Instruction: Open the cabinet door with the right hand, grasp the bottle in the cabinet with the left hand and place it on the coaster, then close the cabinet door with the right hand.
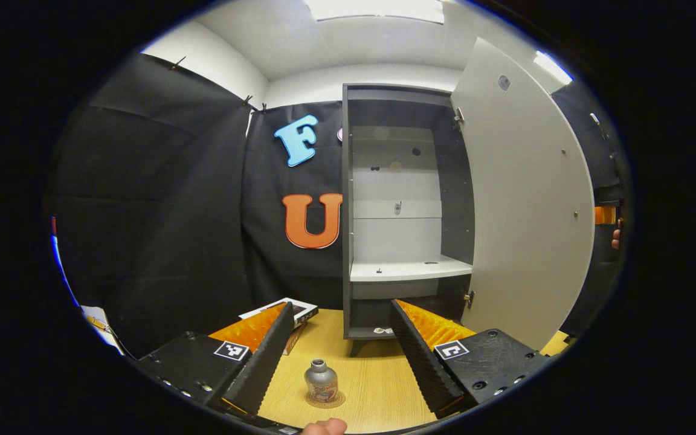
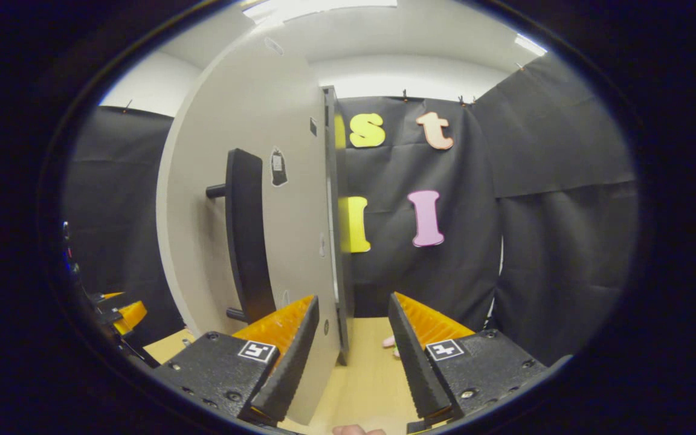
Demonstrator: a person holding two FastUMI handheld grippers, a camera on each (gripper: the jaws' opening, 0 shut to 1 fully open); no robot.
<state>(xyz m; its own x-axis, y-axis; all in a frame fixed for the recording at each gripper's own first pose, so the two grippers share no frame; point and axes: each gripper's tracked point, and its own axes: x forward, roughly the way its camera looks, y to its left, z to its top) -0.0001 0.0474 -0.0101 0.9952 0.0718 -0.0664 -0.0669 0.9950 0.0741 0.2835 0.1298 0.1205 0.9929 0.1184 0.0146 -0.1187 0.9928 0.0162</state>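
The door [image 1: 523,199] stood wide open, and the cabinet [image 1: 408,211] shelves looked empty. The bottle [image 1: 321,380] already sat upright on the coaster [image 1: 325,399] on the near table [image 1: 378,374], between the left gripper [image 1: 342,353]'s spread fingers, neither touching it. So opening and placing appeared done; only closing remained. The right gripper [image 2: 351,353], fingers apart and empty, was at the door's edge, with the handle [image 2: 245,235] just to its left.
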